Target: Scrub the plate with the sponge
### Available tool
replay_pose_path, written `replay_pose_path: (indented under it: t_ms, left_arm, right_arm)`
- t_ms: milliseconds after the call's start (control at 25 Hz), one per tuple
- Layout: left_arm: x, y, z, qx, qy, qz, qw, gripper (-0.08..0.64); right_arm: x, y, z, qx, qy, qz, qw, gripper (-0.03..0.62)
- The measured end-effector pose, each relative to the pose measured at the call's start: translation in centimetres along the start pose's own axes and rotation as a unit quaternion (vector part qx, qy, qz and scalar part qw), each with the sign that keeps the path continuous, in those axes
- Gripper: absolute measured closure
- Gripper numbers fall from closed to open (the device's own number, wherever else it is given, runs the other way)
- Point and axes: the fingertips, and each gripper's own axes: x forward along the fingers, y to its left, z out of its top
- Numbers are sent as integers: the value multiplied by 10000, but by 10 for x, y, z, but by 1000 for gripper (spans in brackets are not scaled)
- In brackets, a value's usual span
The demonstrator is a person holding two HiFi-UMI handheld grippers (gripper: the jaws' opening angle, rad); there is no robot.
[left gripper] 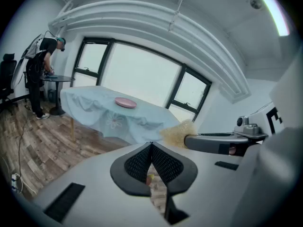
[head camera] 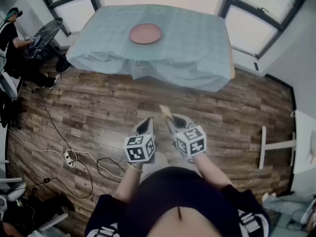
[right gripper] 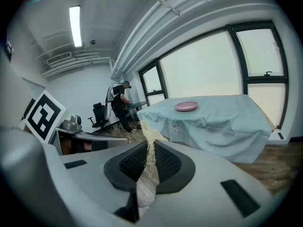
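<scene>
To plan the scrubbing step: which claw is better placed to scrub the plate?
Right: the right claw is shut on the sponge; the left claw is shut and empty.

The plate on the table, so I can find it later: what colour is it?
The plate is pink, clearest in the head view, on a pale blue tablecloth.

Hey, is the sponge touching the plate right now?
Apart. The head view shows the sponge pinched in the right gripper over the floor, well short of the plate on the table.
</scene>
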Motion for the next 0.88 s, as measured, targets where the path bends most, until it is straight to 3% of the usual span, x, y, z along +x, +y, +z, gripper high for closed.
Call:
replay_pose_path:
  t_ms: [360,560,880]
  left_arm:
    - [-14,-21,-9,54,-106,35,9999,551]
    - [-19,-20,-16,34,-56,87,9999,551]
    - [-8,-11,-24,-95,72,138,9998,551]
  right_arm:
    - [-22,3,-8,-260,9,93,9996,552]
    - [-22,11,-6,-139,-187,314,9992,551]
    - [-7,8,-10,-59,-113,404,9991,551]
